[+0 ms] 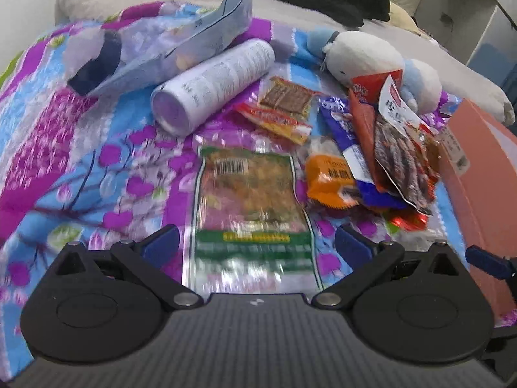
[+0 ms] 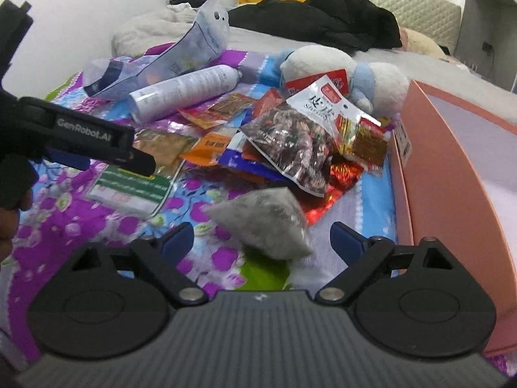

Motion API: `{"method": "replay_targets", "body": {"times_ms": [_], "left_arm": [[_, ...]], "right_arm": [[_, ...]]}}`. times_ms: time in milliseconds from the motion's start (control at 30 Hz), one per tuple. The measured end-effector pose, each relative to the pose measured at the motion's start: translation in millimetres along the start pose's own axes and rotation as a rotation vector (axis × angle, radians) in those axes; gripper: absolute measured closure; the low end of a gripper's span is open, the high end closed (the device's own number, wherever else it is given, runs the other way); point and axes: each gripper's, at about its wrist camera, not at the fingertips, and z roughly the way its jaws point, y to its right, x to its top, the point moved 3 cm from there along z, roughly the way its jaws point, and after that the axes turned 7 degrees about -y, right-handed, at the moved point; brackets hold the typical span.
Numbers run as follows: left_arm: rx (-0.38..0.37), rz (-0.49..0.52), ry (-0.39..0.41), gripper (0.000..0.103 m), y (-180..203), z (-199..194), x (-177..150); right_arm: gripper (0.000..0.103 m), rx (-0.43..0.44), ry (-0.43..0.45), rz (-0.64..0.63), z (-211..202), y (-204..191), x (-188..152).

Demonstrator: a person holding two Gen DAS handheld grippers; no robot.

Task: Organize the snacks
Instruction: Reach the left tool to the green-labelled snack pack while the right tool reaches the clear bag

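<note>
Purple, blue and white flowers cover the quilted bedspread [image 1: 80, 148] on which the snacks lie, and in the left wrist view the left tool [image 1: 257, 242] hangs over it with its blue-padded jaws standing wide apart and nothing pressed between them. Directly ahead of the gap lies a flat clear packet with a green band and a barcode [image 1: 252, 194], motion-blurred at its near end. To its right is a loose heap: an orange crinkled pouch [image 1: 326, 174], a blue and white wrapper [image 1: 342, 129], a clear bag of dark dried strips with a red and white label [image 1: 404, 155] and, farther back, a red and yellow packet of brown squares [image 1: 284, 106]. A white cylindrical spray can [image 1: 213, 84] lies on its side behind them, beside a white and pale blue plush toy [image 1: 371, 61]; a salmon-pink cardboard box [image 1: 481, 168] stands at the right edge. In the right wrist view the right tool [image 2: 261, 237] is likewise spread open, gripping nothing, with a grey, blurred plastic pouch [image 2: 265, 223] lying on the bedspread [image 2: 97, 226] between and just beyond its tips. The heap sits behind that pouch, the pink box [image 2: 446, 174] is open at the right, and the left tool's black arm [image 2: 80, 132] reaches in from the left above the green-banded packet [image 2: 135, 187].
</note>
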Motion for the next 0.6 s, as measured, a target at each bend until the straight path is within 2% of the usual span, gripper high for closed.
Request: {"method": "replay_targets", "body": {"times_ms": [100, 200, 433, 467, 533, 600], "left_arm": [[0.025, 0.020, -0.003, 0.001, 1, 16, 9], [0.009, 0.024, -0.012, 0.001, -1, 30, 14], [0.042, 0.084, -0.003, 0.001, 0, 52, 21], [0.040, 0.088, 0.001, 0.001, 0, 53, 23], [0.049, 0.098, 0.010, 0.004, 2, 55, 24], [0.059, 0.109, 0.021, 0.006, 5, 55, 24]], "right_arm": [[0.010, -0.011, -0.001, -0.009, 13, 0, 2], [0.010, -0.036, -0.006, -0.009, 25, 3, 4], [0.010, -0.006, -0.016, -0.016, 39, 4, -2], [0.012, -0.005, -0.016, -0.020, 40, 4, -2], [0.026, 0.006, -0.014, -0.007, 41, 5, -3], [0.028, 0.020, -0.006, 0.004, 41, 7, -3]]}}
